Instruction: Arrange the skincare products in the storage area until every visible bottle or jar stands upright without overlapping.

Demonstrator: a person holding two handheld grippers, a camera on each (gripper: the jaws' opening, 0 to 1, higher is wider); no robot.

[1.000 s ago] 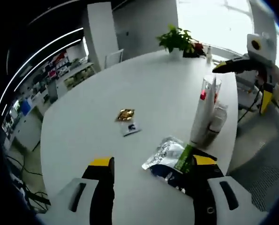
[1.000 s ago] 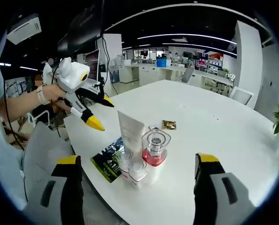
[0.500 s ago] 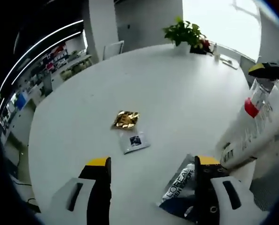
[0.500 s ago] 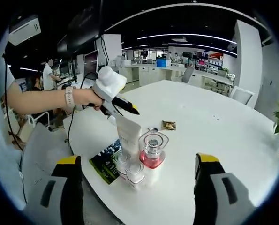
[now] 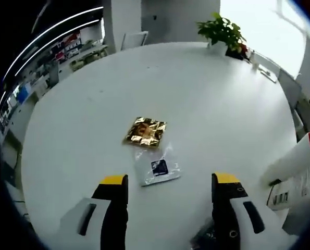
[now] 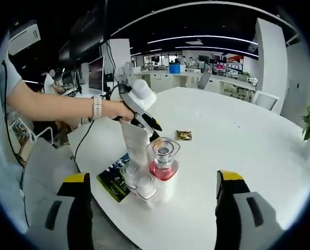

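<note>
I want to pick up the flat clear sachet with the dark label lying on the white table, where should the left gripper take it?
The clear sachet lies flat on the white table, just ahead of the open left gripper. Probably best to come from above and pinch its near edge, away from the crinkled gold foil packet at its far end.

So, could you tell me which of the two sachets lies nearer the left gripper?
The clear sachet with the dark label, just ahead of the left gripper; the gold sachet lies beyond it.

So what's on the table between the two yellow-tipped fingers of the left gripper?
In the left gripper view, a small clear sachet lies on the white table between them, with a gold foil packet just beyond it.
</note>
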